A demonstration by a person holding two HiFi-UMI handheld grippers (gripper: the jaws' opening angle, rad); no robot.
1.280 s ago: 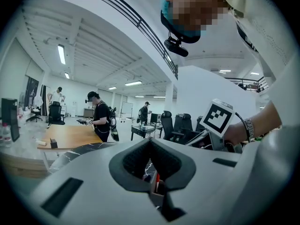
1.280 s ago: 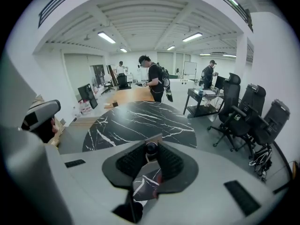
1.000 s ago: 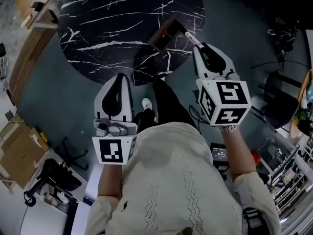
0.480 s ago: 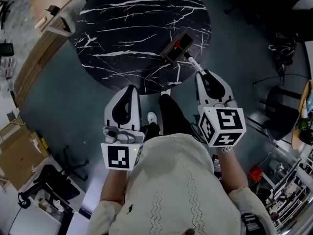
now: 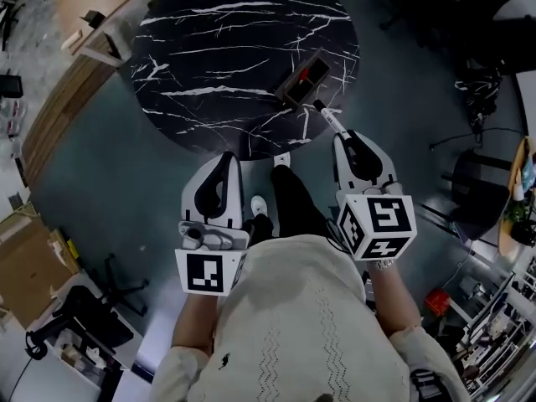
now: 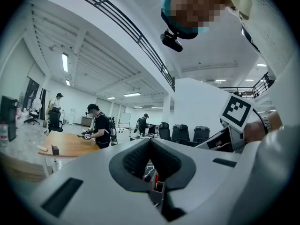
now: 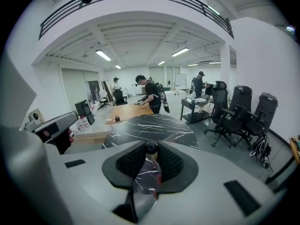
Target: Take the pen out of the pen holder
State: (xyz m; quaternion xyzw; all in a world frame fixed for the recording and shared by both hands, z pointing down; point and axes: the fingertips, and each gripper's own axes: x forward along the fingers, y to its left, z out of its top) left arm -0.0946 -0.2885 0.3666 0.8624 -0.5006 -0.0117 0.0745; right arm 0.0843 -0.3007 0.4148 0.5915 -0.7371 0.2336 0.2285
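- Black marbled table: round, with the holder near its right edge, on the side closest to the person; the dark box looks tilted toward them.
- Pen: a pale shaft running from the right gripper toward the holder. Its far tip lies just beside the holder's near corner and appears to be clear of the opening. The head view does not settle whether the two touch.
- Right gripper: jaws closed on the pen. The right gripper view shows the shaft pinched between the ribbed pads, with its dark rounded end showing at the jaw tips.
- Left gripper: jaws together and empty, held off the table's near edge and well apart from the holder. Its own view shows the holder only through the gap behind the tips.
- Red item: stands inside the holder; too small to identify.
- Step in hand (judged): late extraction, the pen drawn back along its own length and about free.
- Next move (judged): keep the grip firm and pull toward the person until the tip is plainly clear, avoiding a sideways drag that could tip the unsteadied holder.
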